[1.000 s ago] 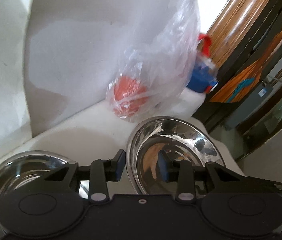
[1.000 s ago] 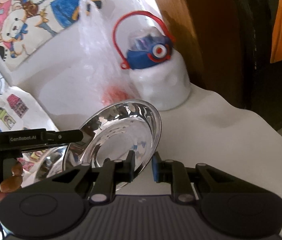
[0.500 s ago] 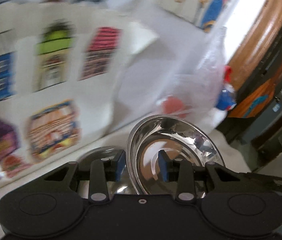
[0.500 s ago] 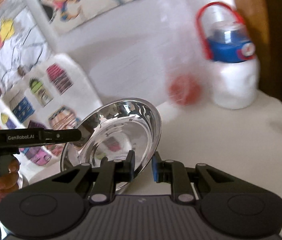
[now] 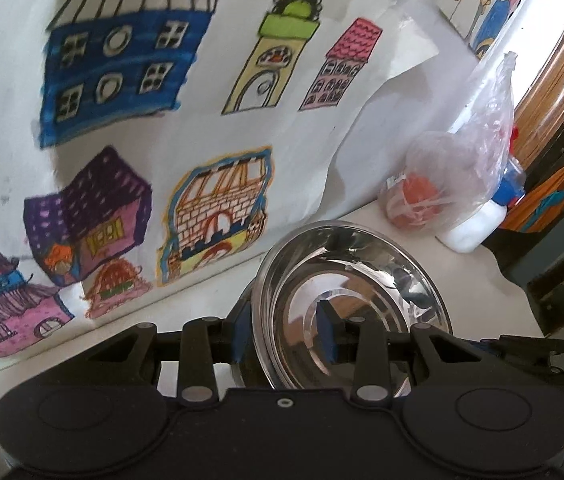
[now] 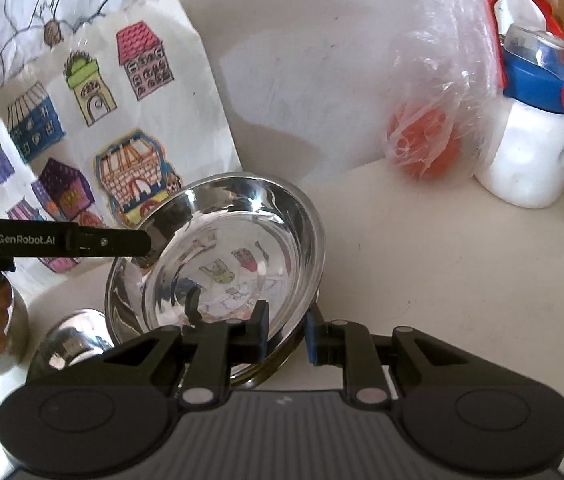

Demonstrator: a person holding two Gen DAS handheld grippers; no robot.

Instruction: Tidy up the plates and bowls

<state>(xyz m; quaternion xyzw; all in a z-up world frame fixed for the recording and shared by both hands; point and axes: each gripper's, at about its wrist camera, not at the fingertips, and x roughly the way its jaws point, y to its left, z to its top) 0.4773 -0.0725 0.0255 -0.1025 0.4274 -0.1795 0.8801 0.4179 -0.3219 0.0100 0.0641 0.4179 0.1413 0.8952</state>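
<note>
A shiny steel plate (image 6: pixel 234 252) is held tilted above the white table by both grippers. My right gripper (image 6: pixel 286 336) is shut on its near rim. My left gripper (image 5: pixel 283 334) is shut on its other rim, and the plate (image 5: pixel 357 296) fills the middle of the left wrist view. The left gripper also shows as a black arm (image 6: pixel 74 242) at the left of the right wrist view. A second steel dish (image 6: pixel 72 340) lies on the table below the held plate, partly hidden.
A clear plastic bag with an orange ball (image 6: pixel 425 140) and a white bottle with a blue lid and red handle (image 6: pixel 533 120) stand at the back right. Children's drawings of houses (image 5: pixel 142 120) hang on the wall behind the white table (image 6: pixel 441 272).
Both grippers have carried the plate to the left along the wall; the drawings have come into view and the bag and bottle have shifted to the right. Both grips are unchanged.
</note>
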